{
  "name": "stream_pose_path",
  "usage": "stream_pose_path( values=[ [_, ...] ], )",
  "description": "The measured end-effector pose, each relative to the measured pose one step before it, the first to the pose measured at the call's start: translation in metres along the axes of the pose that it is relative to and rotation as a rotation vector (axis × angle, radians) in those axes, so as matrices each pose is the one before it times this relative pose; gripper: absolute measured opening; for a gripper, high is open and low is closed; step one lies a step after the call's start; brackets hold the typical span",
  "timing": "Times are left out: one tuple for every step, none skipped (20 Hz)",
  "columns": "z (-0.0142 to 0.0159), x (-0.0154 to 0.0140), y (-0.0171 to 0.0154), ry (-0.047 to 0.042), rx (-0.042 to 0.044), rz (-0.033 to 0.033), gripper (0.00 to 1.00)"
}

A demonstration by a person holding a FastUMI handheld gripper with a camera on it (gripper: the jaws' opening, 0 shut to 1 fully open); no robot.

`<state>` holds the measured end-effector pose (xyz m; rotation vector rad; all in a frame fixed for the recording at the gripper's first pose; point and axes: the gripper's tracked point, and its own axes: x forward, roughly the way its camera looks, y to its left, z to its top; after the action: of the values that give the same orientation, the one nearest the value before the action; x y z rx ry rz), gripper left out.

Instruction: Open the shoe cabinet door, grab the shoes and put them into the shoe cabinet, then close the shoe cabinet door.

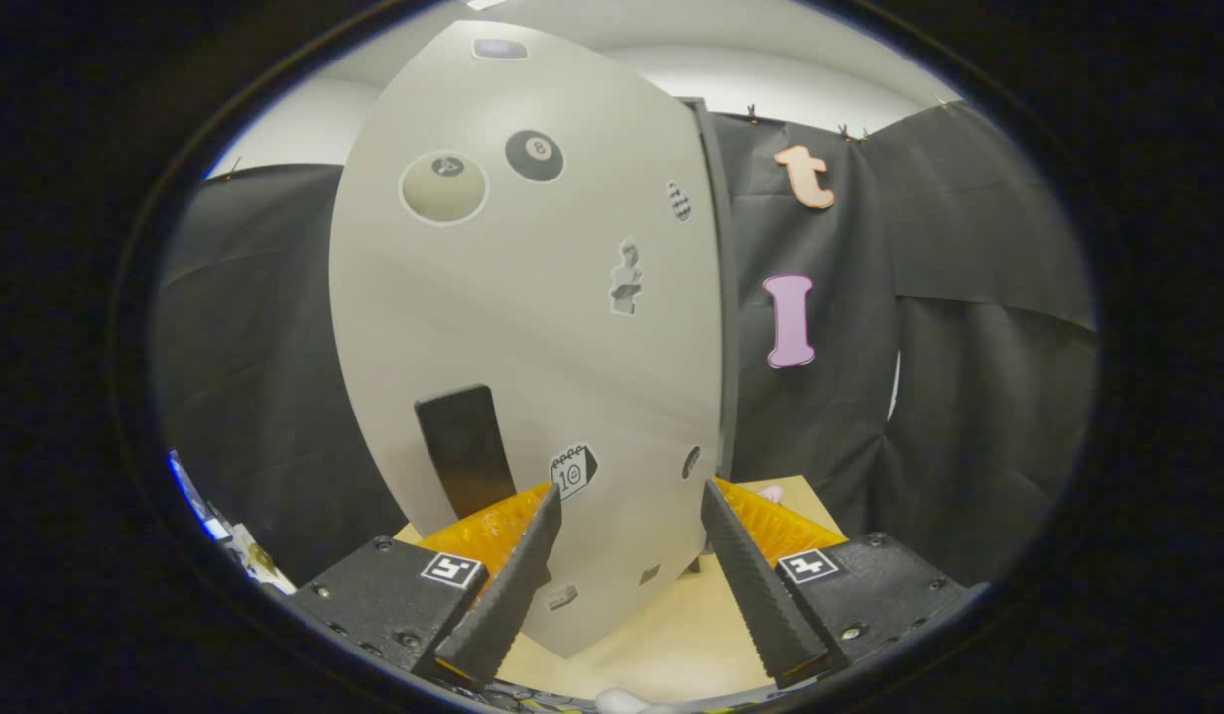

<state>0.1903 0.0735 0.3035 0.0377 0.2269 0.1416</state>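
Directly ahead of the gripper [627, 496], the shoe cabinet door [533, 327] stands on the table [662, 635]; fingers [513, 585] spread apart, empty, its dark handle [465, 451] just beyond the left one.

The pale grey shoe cabinet door [533, 327] just ahead of the gripper [632, 501] looks like smooth, matt painted board, with a faint sheen and no grain. Flat paper-like stickers [535, 156] lie on it, thin and slightly glossy. Its upright black handle [465, 446], beside one finger, appears matt, like plastic. The gripper, its jaws apart with nothing between them, has ridged, saw-toothed fingers [518, 580] of a rubbery, dull finish, backed by rough, pimpled padding. Its dark matt body blocks [389, 595] look like hard plastic with small metal screws. Under the fingers the light wooden worktop [662, 635] is smooth and matt. Beyond the door hangs black cloth [959, 377], dull and creased.
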Motion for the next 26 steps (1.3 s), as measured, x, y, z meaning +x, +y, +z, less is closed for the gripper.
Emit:
stream_pose_path(
  values=[
    [-0.00074,0.00929,0.0098,-0.00311,-0.0011,0.01459,0.94],
    [0.0002,0.00816,0.0099,-0.0052,0.0074,0.00849,0.94],
    [-0.00001,0.00579,0.00845,-0.00523,0.00744,0.00099,0.95],
    [0.00039,0.00457,0.00962,-0.00442,-0.00116,0.00915,0.95],
    [0.00057,0.00507,0.0085,0.00273,-0.00586,0.00805,0.95],
    [0.0008,0.00217,0.0076,-0.00558,-0.0081,0.00883,0.95],
    [0.00064,-0.00005,0.00579,-0.00471,-0.01026,0.00396,0.96],
    [0.00068,-0.00103,0.00383,-0.00711,-0.01191,-0.00032,0.96],
    [-0.00024,-0.00066,0.00291,-0.00118,-0.01185,-0.00192,0.96],
    [-0.00038,-0.00143,0.00291,-0.00182,-0.00275,-0.00028,0.96],
    [-0.00222,-0.00071,0.00314,0.00097,-0.00072,0.00247,0.96],
    [-0.00207,-0.00183,0.00078,0.00426,-0.00046,-0.00051,0.96],
    [0.0003,-0.00291,-0.00004,0.00119,0.00043,-0.00123,0.96],
    [-0.00096,-0.0046,-0.00213,-0.00234,0.00041,-0.00138,0.96],
    [-0.00029,-0.00688,0.0014,-0.00491,0.00188,-0.00205,0.96],
    [0.00118,-0.00712,-0.00048,-0.00854,0.00846,-0.0041,0.96],
    [-0.00035,-0.00776,0.00139,-0.00372,0.0069,0.00278,0.96],
    [-0.00006,-0.00903,0.00093,-0.00244,0.00519,0.00056,0.96],
    [-0.00004,-0.00916,-0.00209,-0.00411,0.00198,-0.0054,0.96],
    [0.00139,-0.00902,-0.00234,-0.00262,-0.00119,-0.00724,0.96],
    [0.00034,-0.01064,-0.00486,-0.00076,-0.00032,-0.01109,0.97],
    [0.00123,-0.00977,-0.00476,-0.00523,-0.00114,-0.00906,0.97],
    [0.00145,-0.00907,-0.00592,-0.00707,-0.0066,-0.01319,0.97],
    [0.00108,-0.00924,-0.00882,-0.00638,-0.00704,-0.02443,0.97],
    [-0.00012,-0.00906,-0.00916,-0.00355,-0.00339,-0.02313,0.97],
    [0.00044,-0.00836,-0.00666,-0.00537,0.00797,-0.0176,0.97]
  ],
)
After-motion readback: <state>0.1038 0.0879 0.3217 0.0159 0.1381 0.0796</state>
